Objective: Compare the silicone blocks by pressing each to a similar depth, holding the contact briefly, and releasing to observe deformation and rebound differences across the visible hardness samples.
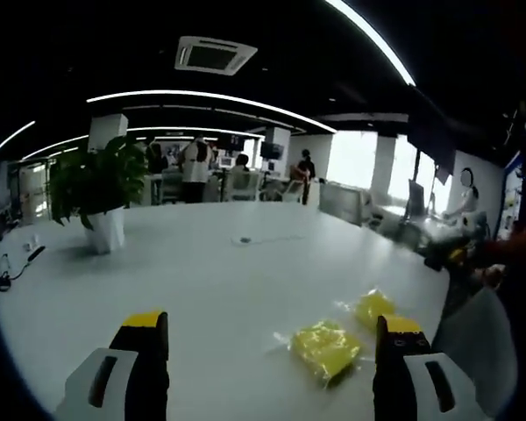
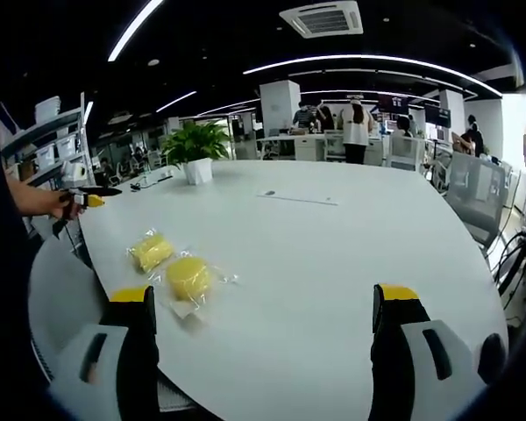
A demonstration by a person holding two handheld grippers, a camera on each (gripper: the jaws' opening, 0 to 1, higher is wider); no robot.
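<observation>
A large white table [image 1: 228, 272] is seen in both views, and every place below is given relative to it. In the left gripper view, the left gripper [image 1: 272, 351] is held above the near edge of the table with its two yellow-tipped jaws spread wide, and nothing is held between them. Two yellow silicone blocks, each wrapped in clear plastic, are lying flat on the table near its right side: the nearer block [image 1: 326, 348] is just in front of the right jaw, and the farther block [image 1: 374, 307] is just beside it, a little deeper on the table. In the right gripper view, the right gripper [image 2: 265, 333] is also held over the near edge of the table, its jaws wide apart and empty. There the same two blocks are seen at the left part of the table, the rounder one [image 2: 188, 277] near the left jaw and the other one [image 2: 151, 252] just behind it. A potted plant [image 2: 195, 149] is standing at the far side of the table. A hand [image 2: 48, 202] with a yellow-tipped tool is seen beyond the left edge of the table.
</observation>
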